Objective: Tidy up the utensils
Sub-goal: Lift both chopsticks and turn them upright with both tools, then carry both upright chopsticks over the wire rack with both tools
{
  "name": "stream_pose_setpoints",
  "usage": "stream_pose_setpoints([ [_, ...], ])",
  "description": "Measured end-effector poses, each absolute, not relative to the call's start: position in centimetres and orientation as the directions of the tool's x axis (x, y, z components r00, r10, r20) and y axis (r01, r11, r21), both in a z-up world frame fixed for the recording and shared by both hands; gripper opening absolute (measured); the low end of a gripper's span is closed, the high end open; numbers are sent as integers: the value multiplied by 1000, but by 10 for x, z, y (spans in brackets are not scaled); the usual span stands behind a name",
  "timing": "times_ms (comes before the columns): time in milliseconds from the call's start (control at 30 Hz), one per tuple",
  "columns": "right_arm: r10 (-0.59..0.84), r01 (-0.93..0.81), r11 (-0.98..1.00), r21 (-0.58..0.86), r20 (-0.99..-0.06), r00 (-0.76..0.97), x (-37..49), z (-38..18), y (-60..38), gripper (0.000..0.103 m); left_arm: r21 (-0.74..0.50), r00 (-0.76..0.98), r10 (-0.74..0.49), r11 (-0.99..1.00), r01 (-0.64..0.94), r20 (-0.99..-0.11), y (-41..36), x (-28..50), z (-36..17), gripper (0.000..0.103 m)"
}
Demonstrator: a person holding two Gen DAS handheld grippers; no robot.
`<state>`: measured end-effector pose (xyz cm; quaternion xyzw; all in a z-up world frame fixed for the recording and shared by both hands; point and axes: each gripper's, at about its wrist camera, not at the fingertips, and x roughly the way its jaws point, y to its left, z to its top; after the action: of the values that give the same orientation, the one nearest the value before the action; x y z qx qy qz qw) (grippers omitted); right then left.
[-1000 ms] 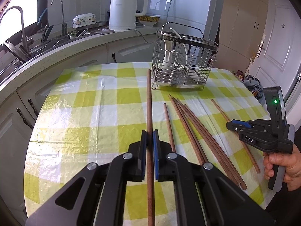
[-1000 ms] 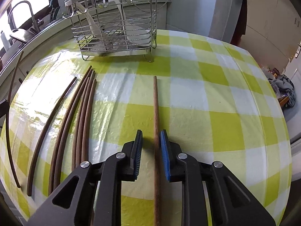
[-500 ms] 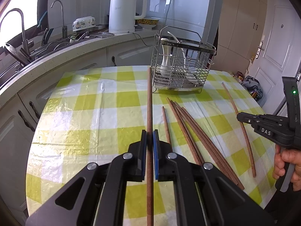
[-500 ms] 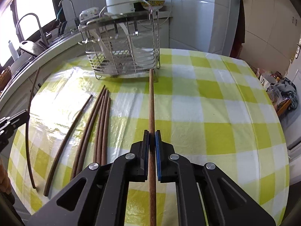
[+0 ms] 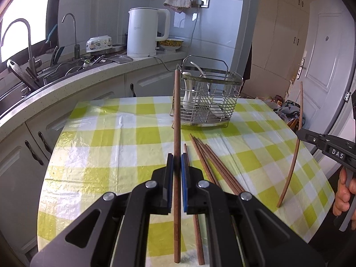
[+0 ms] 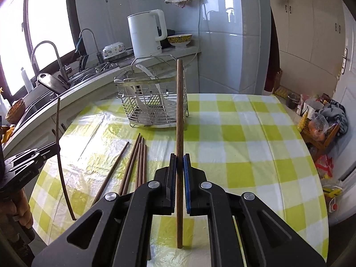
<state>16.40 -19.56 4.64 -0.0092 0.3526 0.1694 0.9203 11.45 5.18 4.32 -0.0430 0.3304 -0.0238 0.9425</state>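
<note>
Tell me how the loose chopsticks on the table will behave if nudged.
The loose chopsticks look round and slim, so they would probably roll. The glossy tablecloth may let them slide. They look stiff: the one in the left claw stays straight.

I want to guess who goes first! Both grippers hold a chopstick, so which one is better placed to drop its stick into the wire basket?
Probably the right gripper. Its chopstick tip already overlaps the basket, which looks nearer. The left gripper has its chopstick lined up beside the basket's edge.
</note>
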Motion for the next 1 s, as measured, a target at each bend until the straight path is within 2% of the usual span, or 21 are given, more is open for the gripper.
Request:
stream_pose_setpoints([
  [1000, 315, -329, 939, 99, -629, 711, 150, 57, -191, 7, -108, 805, -81, 994, 21, -588, 49, 106, 67, 6],
])
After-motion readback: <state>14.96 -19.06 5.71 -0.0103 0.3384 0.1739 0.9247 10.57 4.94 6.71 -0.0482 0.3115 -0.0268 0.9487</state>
